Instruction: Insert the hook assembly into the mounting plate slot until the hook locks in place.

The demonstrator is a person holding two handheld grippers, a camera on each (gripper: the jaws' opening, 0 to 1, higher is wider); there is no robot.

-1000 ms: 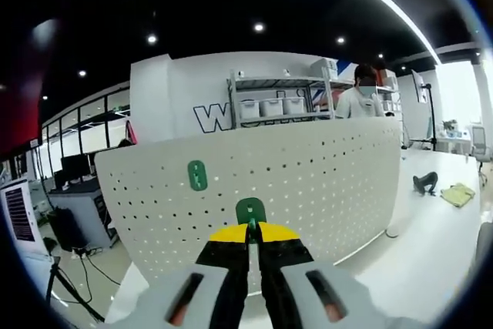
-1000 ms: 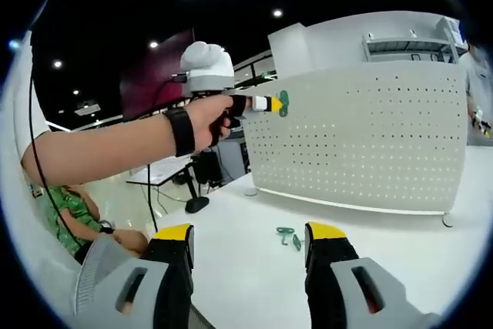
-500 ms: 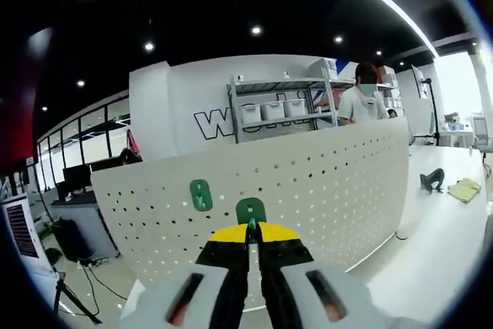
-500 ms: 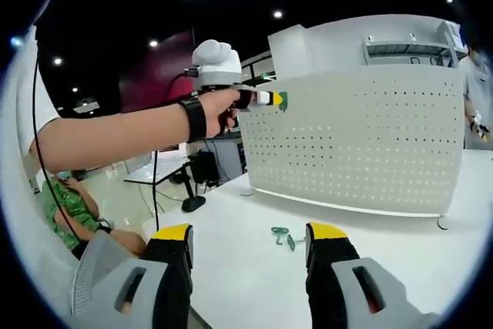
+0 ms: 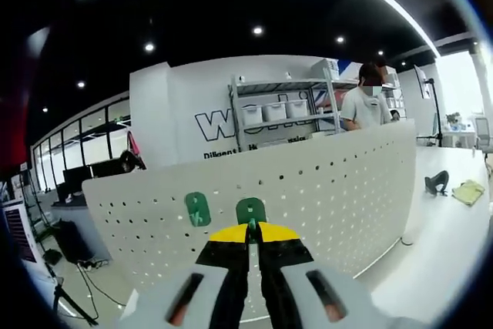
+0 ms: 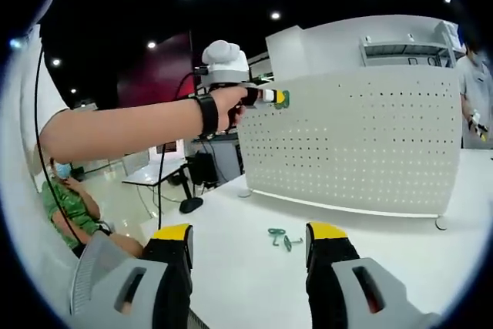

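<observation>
Left gripper (image 5: pixel 251 230): jaws pressed together on a green hook (image 5: pixel 250 211), at lower centre of the left gripper view. The hook's rounded tab stands up past the yellow jaw tips, long axis in line with the jaws, pointing at the white perforated mounting plate (image 5: pixel 323 182). A second green hook (image 5: pixel 197 209) sits on the plate face, just left of the held one, long axis upright.

Right gripper (image 6: pixel 248 256): jaws spread apart, holding nothing, at the bottom of the right gripper view. Two green hooks (image 6: pixel 281 237) lie flat on the white table (image 6: pixel 400 267), between the jaw tips in frame. The plate stands upright at right.
</observation>
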